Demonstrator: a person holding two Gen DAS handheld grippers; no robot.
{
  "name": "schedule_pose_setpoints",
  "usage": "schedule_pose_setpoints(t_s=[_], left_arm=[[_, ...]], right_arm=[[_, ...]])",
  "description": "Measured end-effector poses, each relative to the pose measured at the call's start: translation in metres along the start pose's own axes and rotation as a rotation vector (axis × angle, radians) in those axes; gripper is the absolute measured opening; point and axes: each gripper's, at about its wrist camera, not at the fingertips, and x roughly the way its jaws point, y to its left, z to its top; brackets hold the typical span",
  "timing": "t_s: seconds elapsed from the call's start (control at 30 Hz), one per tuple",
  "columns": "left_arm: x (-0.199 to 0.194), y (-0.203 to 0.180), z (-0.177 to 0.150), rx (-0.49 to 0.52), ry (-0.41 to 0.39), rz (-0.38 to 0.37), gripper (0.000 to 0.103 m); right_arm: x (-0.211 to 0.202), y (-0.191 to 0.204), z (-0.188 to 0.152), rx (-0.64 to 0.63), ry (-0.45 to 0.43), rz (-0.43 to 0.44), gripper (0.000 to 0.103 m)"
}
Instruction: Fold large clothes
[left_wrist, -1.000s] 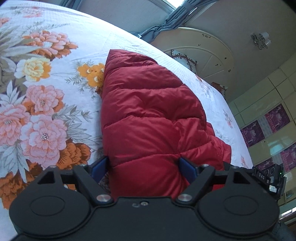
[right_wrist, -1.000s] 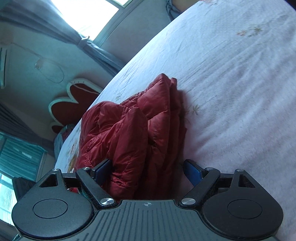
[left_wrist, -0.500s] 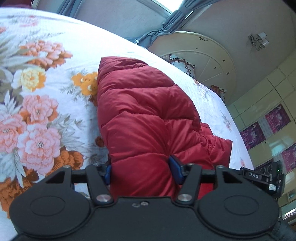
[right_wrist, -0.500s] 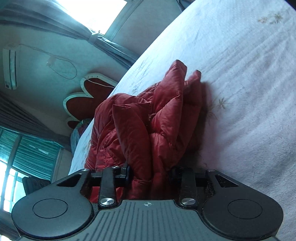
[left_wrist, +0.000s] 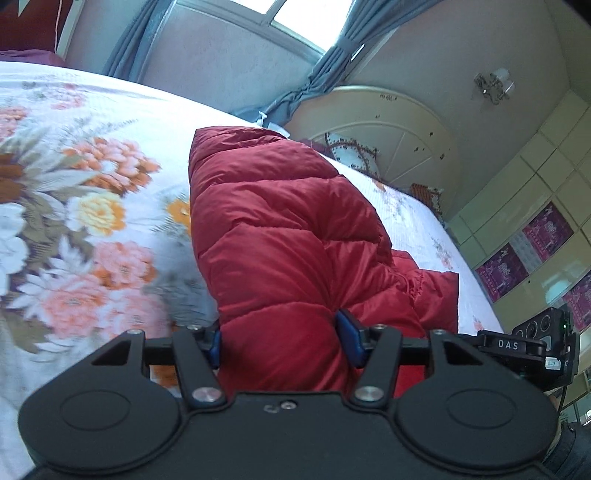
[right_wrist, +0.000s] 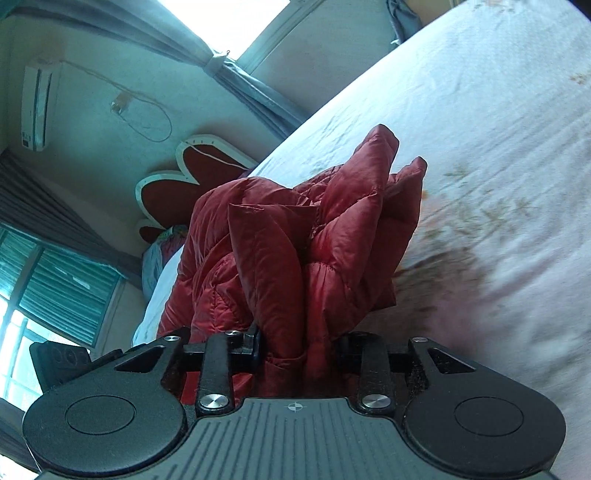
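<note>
A red quilted puffer jacket (left_wrist: 280, 236) lies on a bed with a floral sheet (left_wrist: 85, 221). My left gripper (left_wrist: 282, 341) is shut on a thick fold of the jacket's near edge, its blue pads pressed into both sides. In the right wrist view the jacket (right_wrist: 295, 236) hangs bunched in folds, lifted off the white sheet (right_wrist: 480, 147). My right gripper (right_wrist: 299, 349) is shut tight on another part of its edge. The fabric hides the fingertips of both grippers.
A cream round headboard (left_wrist: 388, 125) and a pillow (left_wrist: 351, 151) stand at the far end of the bed. Curtains (left_wrist: 325, 66) and a window are behind. A heart-shaped red headboard (right_wrist: 192, 173) and an air conditioner (right_wrist: 37, 103) show in the right wrist view.
Both grippers have closed on the jacket's edge. They have then lifted it, so the fabric rises and bunches off the sheet.
</note>
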Motion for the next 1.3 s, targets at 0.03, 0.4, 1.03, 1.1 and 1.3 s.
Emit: schedule_pose_setpoints(t_s=[0.03,0.4,1.03,1.1,1.3], left_arm=[[-0.007,0.007,0.001,-0.002,-0.006,-0.005,0.056],[-0.1,0.118,0.03,-0.018,-0.057,-0.019,0.056],[-0.108,0.251,0.074,-0.059,0.036,0.205,0.083],[-0.117,0.251,0.076,-0.064,0.023,0.207,0.08],[-0.157,0.246,0.078,0.021,-0.128,0.226,0.048]], right_arm=[[0.003,0.007,-0.004,-0.009,-0.002,-0.001,0.032],[0.091,0.111,-0.049,-0.086,-0.006,0.0,0.032],[0.268,0.138,-0.059,-0.056,0.123,-0.076,0.033],[0.257,0.144,-0.056,-0.08,0.11,-0.123,0.052],[0.204,0.191,-0.049,-0.344,-0.1,-0.232,0.047]])
